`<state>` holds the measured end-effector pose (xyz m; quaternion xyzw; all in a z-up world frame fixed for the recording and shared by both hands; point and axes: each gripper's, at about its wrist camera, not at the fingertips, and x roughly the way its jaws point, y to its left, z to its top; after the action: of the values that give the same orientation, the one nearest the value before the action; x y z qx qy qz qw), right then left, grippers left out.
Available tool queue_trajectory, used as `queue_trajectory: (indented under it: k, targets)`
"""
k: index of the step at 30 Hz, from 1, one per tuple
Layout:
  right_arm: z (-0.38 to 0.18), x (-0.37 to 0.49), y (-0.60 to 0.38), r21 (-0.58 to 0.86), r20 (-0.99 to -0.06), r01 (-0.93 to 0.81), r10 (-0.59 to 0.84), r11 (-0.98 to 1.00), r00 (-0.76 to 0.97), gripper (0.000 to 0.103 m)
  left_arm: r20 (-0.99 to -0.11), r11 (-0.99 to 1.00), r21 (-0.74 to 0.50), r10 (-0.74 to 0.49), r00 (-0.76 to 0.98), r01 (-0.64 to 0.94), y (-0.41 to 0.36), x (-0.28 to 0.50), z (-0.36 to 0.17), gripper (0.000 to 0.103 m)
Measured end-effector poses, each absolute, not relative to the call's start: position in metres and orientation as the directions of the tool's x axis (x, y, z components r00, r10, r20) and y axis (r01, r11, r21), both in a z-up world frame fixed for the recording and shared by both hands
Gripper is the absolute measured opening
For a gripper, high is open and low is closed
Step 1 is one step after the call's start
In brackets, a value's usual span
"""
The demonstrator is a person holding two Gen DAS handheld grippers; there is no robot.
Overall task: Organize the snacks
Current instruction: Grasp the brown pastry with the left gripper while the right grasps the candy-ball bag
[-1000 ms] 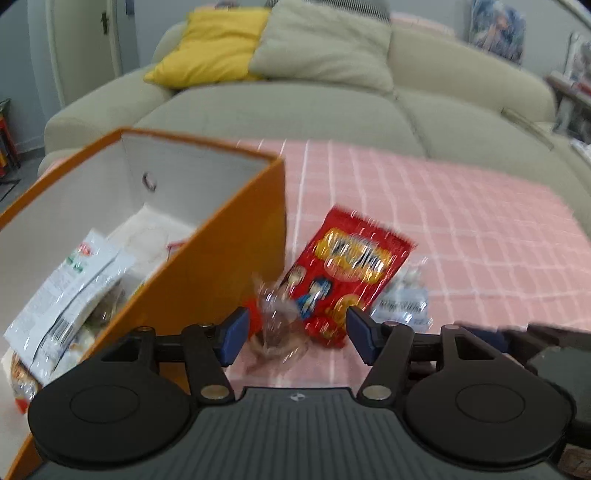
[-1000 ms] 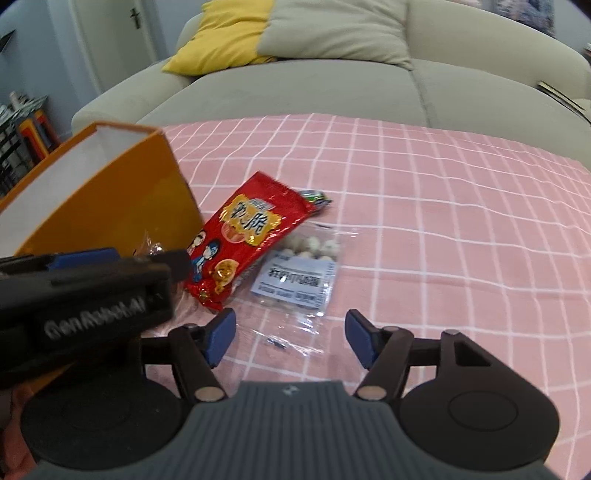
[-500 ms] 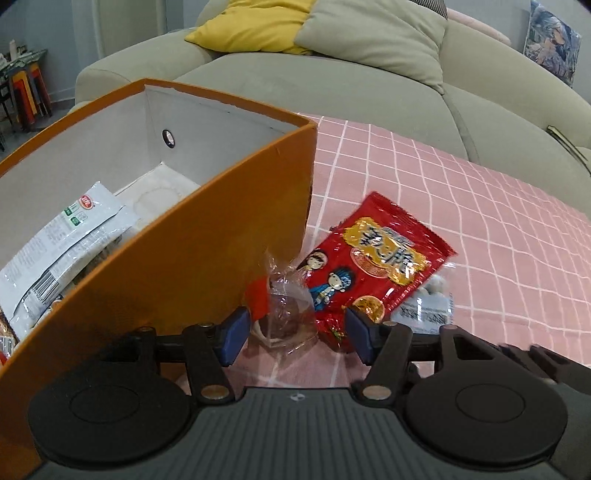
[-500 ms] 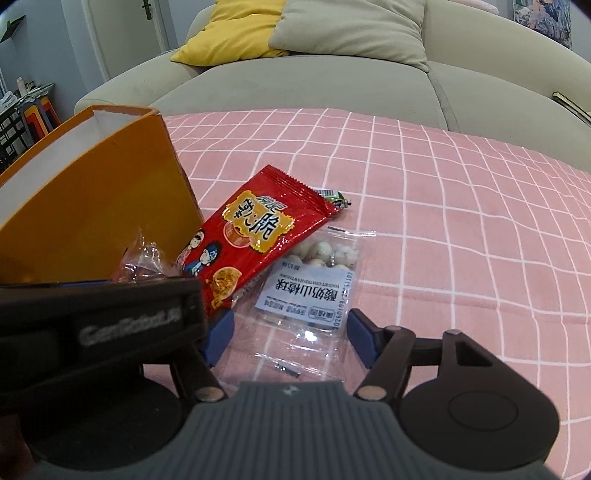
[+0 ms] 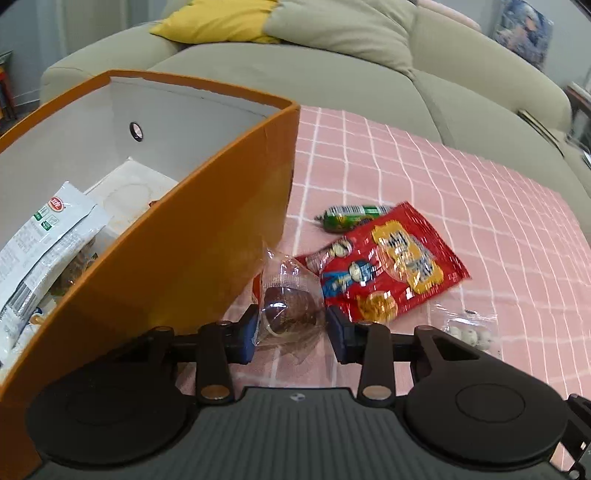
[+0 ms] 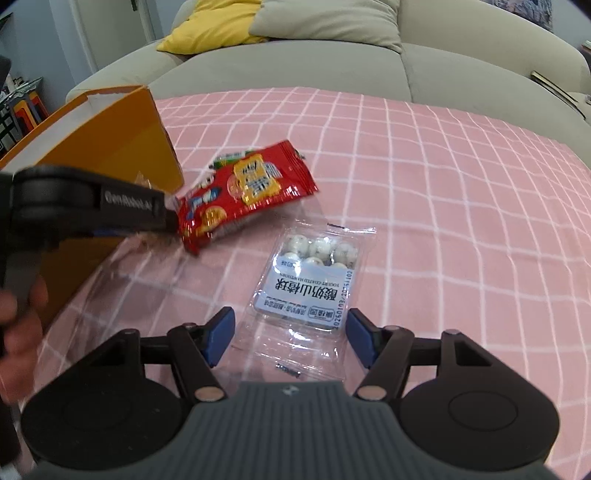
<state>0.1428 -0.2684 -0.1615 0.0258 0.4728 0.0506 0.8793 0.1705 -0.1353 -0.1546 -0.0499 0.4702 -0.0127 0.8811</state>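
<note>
My left gripper (image 5: 291, 332) has closed in around a clear wrapper with a brown snack (image 5: 288, 302), its pads touching both sides, right beside the orange box (image 5: 207, 236). A red snack packet (image 5: 388, 266) lies to the right, with a green candy (image 5: 351, 216) behind it. My right gripper (image 6: 290, 334) is open over the near end of a clear pack of white balls (image 6: 314, 273). The red packet (image 6: 247, 188) and the left gripper body (image 6: 85, 203) show in the right wrist view.
The orange box (image 6: 110, 129) holds a white snack bag (image 5: 37, 251) and other packets. Everything sits on a pink checked cloth (image 6: 443, 184). A beige sofa (image 5: 332, 66) with a yellow cushion (image 5: 218, 18) stands behind.
My left gripper moved forward and its jaws closed in on the clear brown snack. My right gripper moved forward over the pack of white balls. The red packet shifted.
</note>
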Motion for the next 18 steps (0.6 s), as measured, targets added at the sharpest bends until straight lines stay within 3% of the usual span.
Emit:
queue_trajectory:
  k: [12,18]
  targets:
    - [-0.152,0.097,-0.271,0.115,-0.869,-0.011,0.106,0.993,0.484,0.064,-0.895,0.978,-0.071,-0.149,0.421,0.196,-0.128,0.119,-0.142,0.043]
    - [-0.152,0.103,-0.269,0.108,-0.867,0.036,0.077,0.993,0.493,0.069,-0.887,0.981,-0.104,-0.166,0.432,0.162,-0.125,0.118,-0.144,0.049]
